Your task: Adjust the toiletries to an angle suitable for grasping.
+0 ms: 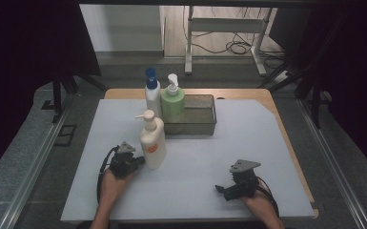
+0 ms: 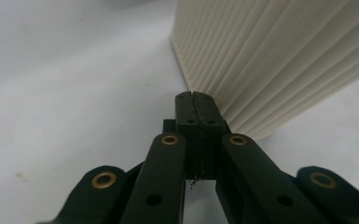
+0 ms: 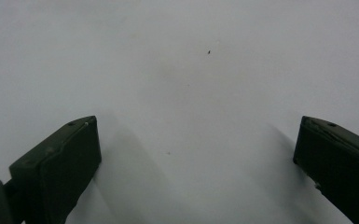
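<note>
A cream pump bottle [image 1: 152, 142] stands on the white mat left of centre; its ribbed side [image 2: 270, 56] rises close ahead in the left gripper view. My left gripper [image 1: 139, 161] rests on the mat with its tips against the bottle's base, jaws pressed together and empty [image 2: 196, 100]. My right gripper [image 1: 218, 189] lies on the mat near the front right, jaws spread wide with only bare mat between them [image 3: 196, 154]. A green pump bottle [image 1: 172, 102] and a white bottle with a blue cap [image 1: 152, 95] stand at the back.
A grey rectangular metal tray [image 1: 195, 117] sits behind the cream bottle, right of the green bottle. The white mat [image 1: 248, 143] covers a wooden table [image 1: 271, 102]. Floor, cables and a desk frame lie beyond the far edge.
</note>
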Demonstrator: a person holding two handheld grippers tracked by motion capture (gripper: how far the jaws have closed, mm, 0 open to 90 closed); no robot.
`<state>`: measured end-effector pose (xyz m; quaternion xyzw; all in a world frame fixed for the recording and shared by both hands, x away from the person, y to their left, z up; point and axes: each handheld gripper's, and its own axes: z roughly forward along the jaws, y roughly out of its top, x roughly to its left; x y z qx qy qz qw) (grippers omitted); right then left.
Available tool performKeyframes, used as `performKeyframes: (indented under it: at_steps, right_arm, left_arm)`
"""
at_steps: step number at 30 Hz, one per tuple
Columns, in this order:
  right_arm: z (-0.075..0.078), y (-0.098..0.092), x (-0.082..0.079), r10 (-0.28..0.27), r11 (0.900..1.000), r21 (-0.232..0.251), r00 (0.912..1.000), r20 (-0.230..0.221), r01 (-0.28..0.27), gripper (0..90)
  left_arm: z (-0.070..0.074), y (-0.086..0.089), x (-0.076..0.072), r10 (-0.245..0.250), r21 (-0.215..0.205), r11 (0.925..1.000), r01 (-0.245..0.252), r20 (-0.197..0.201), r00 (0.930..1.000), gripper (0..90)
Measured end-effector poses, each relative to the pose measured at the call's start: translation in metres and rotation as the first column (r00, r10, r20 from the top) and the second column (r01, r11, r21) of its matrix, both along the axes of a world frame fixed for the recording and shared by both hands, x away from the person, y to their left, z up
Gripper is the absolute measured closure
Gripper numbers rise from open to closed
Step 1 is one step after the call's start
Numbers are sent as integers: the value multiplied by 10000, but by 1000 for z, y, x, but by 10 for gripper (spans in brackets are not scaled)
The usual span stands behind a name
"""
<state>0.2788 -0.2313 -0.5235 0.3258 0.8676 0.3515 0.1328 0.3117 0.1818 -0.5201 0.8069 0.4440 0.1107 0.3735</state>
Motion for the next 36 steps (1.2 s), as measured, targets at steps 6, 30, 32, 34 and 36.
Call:
performKeyframes:
  at_steps: [6, 30, 32, 34, 36]
  right_arm:
    - [0, 0, 0, -2, 10000, 0, 10000, 3, 2, 3]
    - [0, 0, 0, 5, 10000, -11, 10000, 11, -5, 3]
    - [0, 0, 0, 8, 10000, -10, 10000, 11, -8, 3]
    - [0, 0, 0, 7, 10000, -10, 10000, 12, -7, 3]
    - [0, 0, 0, 9, 10000, -9, 10000, 13, -9, 3]
  left_arm:
    - [1, -8, -6, -286, 87, 9996, 286, -30, 9996, 892]
    - [6, -41, -13, -1193, 293, 9925, 1187, 180, 9927, 892]
    - [6, -44, -13, -1246, 284, 9919, 1240, 226, 9919, 892]
    - [7, -46, -13, -1280, 279, 9915, 1273, 264, 9914, 892]
    - [7, -49, -12, -1326, 286, 9909, 1318, 283, 9908, 892]
